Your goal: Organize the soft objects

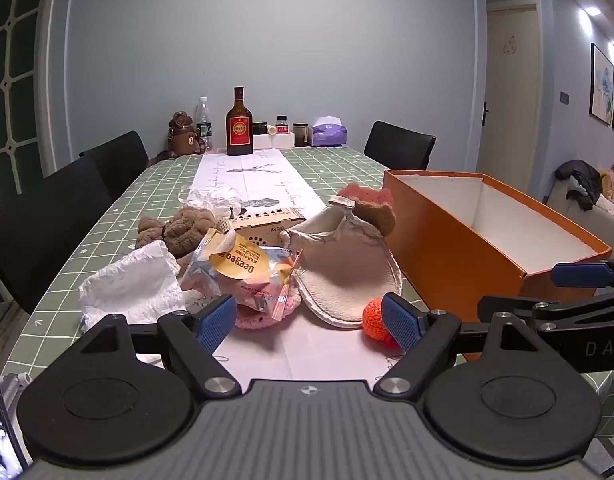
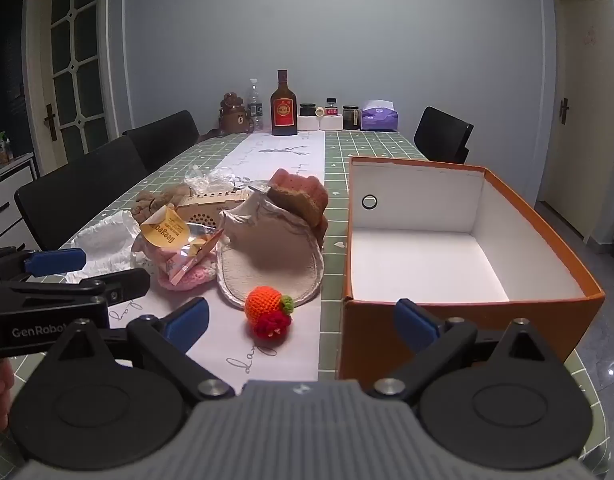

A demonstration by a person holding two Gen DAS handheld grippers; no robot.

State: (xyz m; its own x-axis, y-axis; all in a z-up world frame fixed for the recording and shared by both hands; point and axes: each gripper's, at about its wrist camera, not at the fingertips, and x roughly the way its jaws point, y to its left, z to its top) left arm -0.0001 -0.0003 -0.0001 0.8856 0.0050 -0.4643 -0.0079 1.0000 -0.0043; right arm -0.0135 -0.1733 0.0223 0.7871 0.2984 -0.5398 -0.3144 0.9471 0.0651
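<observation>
Both grippers hovering wide, holding nothing. Crochet ball (image 2: 268,306) sitting on the counter (image 2: 331,344) just ahead of right gripper (image 2: 303,316), left of the orange box (image 2: 463,344). Left gripper (image 1: 309,322) facing the snack bag (image 1: 243,272); right is nearer the ball.

A brown liquor bottle with a red label (image 2: 283,109) stands at the table's far end. Left of it are a clear water bottle (image 2: 255,105) and a brown bear-shaped flask (image 2: 233,115); right of it, small dark jars (image 2: 350,117) and a purple tissue pack (image 2: 379,117). Black chairs (image 2: 83,188) stand nearer, off to the bottle's left.
</observation>
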